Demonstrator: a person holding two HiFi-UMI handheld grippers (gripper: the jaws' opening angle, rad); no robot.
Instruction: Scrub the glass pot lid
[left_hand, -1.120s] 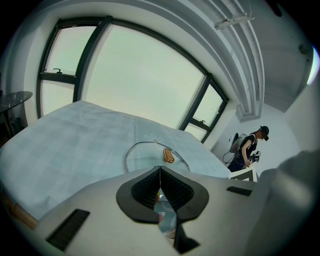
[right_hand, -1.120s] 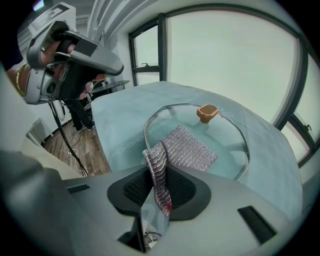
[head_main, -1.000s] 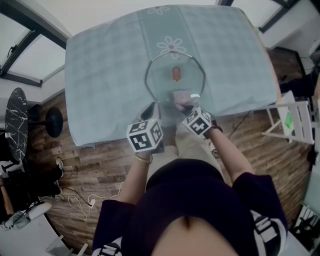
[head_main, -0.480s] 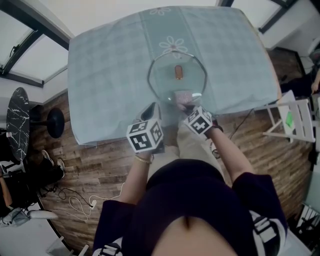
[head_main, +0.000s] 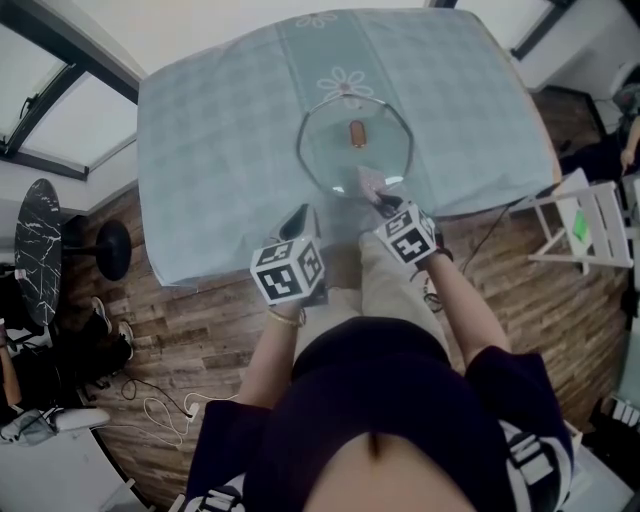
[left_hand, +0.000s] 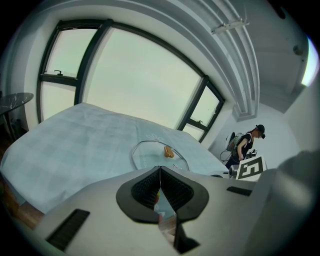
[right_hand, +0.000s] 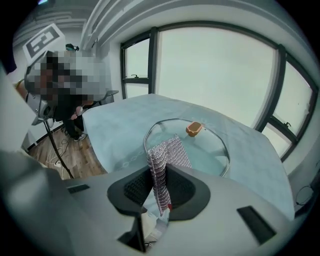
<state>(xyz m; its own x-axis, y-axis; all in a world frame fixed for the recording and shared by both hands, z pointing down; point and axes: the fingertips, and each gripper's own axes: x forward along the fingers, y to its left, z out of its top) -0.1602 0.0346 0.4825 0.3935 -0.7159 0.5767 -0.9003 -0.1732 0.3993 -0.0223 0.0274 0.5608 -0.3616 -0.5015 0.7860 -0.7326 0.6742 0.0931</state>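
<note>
Glass pot lid (head_main: 352, 160) is lying flat, knob (head_main: 356, 133) up, on the clothed table (head_main: 220, 150) near its front edge. In the head view the right gripper (head_main: 383, 202) is lifting its scrubbing cloth (head_main: 370, 182) off the glass, so a stroke seems to be ending; the left gripper (head_main: 298, 222) is waiting over the table's front edge.

In the left gripper view, its jaws are pressing together, empty.

In the right gripper view, the jaws are pinching the cloth. The round lid has no long axis; the knob's length is pointing away from the table's front edge.

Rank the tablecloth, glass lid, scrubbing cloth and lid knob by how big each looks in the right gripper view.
Largest to smallest:
1. tablecloth
2. glass lid
3. scrubbing cloth, which looks bigger than it is because it is nearest the camera
4. lid knob
</note>
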